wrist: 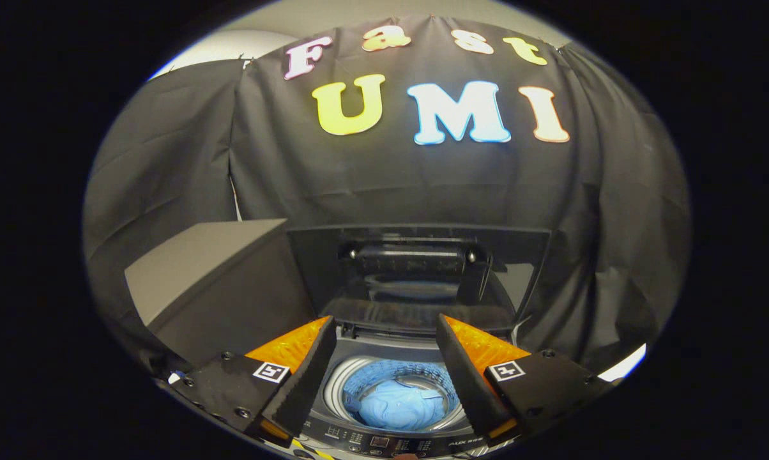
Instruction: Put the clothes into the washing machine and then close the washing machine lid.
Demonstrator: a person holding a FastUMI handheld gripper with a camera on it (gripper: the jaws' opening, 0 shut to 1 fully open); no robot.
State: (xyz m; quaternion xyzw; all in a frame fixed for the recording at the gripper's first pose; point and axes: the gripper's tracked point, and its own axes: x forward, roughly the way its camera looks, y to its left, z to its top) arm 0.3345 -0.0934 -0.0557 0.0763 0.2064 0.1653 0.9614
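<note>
Tool point(384, 338) released, fingers spread wide with nothing between the pads, poised above the washing machine point(391, 441) and angled down and forward over its front panel. Blue clothes point(400, 406) sit bunched in the drum point(359, 377), below the tool and seen through the gap between the fingers, well apart from both. Lid point(416, 275) stands open and upright just beyond the fingertips, hinged at the back of the machine; a grey box point(212, 287) sits beyond the left finger, beside the lid.
</note>
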